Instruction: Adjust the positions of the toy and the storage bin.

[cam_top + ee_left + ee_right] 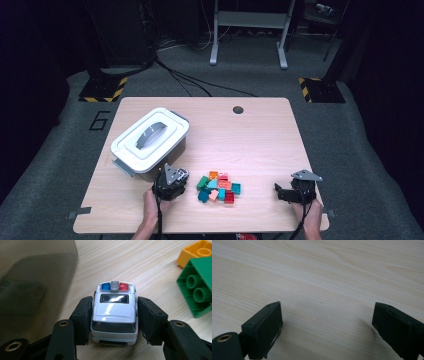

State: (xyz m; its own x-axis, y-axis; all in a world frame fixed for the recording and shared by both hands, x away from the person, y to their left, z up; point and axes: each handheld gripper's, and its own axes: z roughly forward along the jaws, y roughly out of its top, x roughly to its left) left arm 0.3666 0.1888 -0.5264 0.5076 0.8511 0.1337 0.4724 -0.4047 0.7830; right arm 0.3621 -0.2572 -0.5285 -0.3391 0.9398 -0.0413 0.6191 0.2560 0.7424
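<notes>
Police car (pixel 114 312) clamped in L claw (pixel 114 322).

The table (pixel 260 135) has a pale wood-grain top, smooth with a soft matt sheen. The toy police car (pixel 114 311) is glossy white, its roof and rear window catching bright reflections, with clear red and blue plastic lights. The left gripper (pixel 114 322) pads look like matt black rubber or foam with slightly rough edges; the right gripper (pixel 327 325) has the same dull black finish. The green brick (pixel 197 287) and orange brick (pixel 196 252) are smooth, faintly shiny plastic. The storage box (pixel 150 140) has a smooth white plastic lid and smoky translucent walls.
</notes>
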